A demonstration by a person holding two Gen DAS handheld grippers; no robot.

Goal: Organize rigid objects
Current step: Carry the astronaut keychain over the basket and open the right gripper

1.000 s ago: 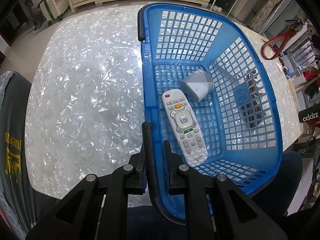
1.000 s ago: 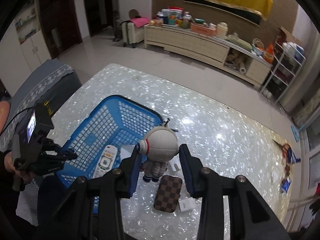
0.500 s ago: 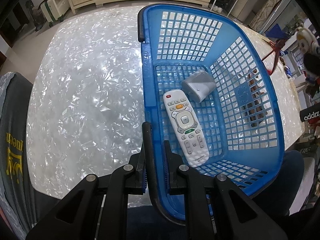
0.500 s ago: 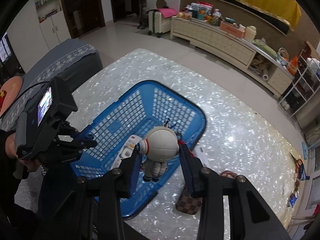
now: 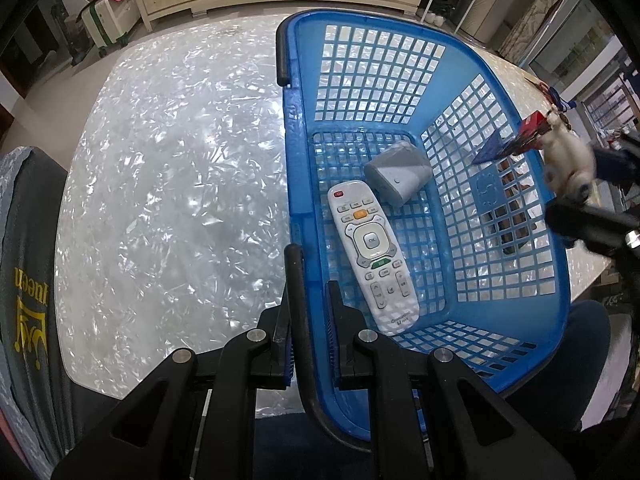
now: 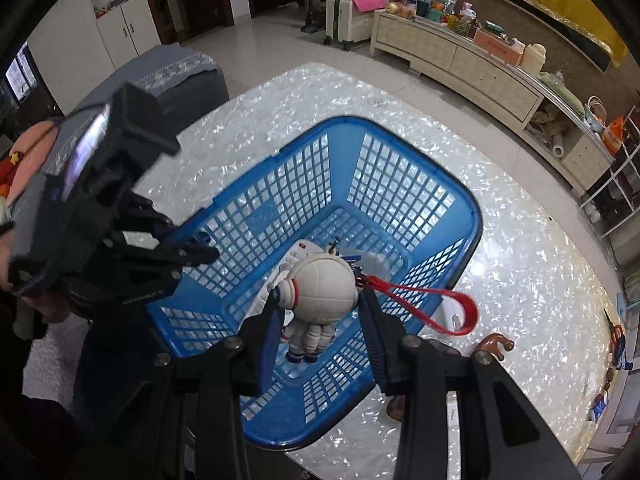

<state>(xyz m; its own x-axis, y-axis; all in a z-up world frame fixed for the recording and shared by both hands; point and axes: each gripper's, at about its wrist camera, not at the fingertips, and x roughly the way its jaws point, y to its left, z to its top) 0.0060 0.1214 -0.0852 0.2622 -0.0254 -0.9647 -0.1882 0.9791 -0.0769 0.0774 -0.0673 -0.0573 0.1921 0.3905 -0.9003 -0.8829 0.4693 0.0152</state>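
Astronaut figurine (image 6: 320, 292), white with blue boots, is pinched by its round helmet between the blue pads of the right tool (image 6: 322, 320), feet hanging down over the open blue basket (image 6: 472, 216). A red strap loop (image 6: 448, 308) trails from the figurine's head toward the basket's right wall. From the left wrist view the same figurine (image 5: 568, 164) appears blurred at the basket's right rim, above the mesh wall.

Inside the basket lie a white remote control (image 5: 372, 256), lengthwise on the mesh floor, and a small grey-and-white cylindrical gadget (image 5: 398, 176) tipped on its side just beyond the remote's top end, close to it; whether they touch I cannot tell.

The left tool (image 5: 308, 308) is pressed together on the basket's near left rim, with the black handle (image 5: 298, 320) running between its fingers. In the right wrist view the left tool (image 6: 188, 256) reaches in from the left to that same rim, a hand (image 6: 8, 248) behind it.

The basket sits on a pearly white counter (image 5: 172, 184), at its near edge. A brown curved object (image 6: 496, 344) lies on the counter just right of the basket.
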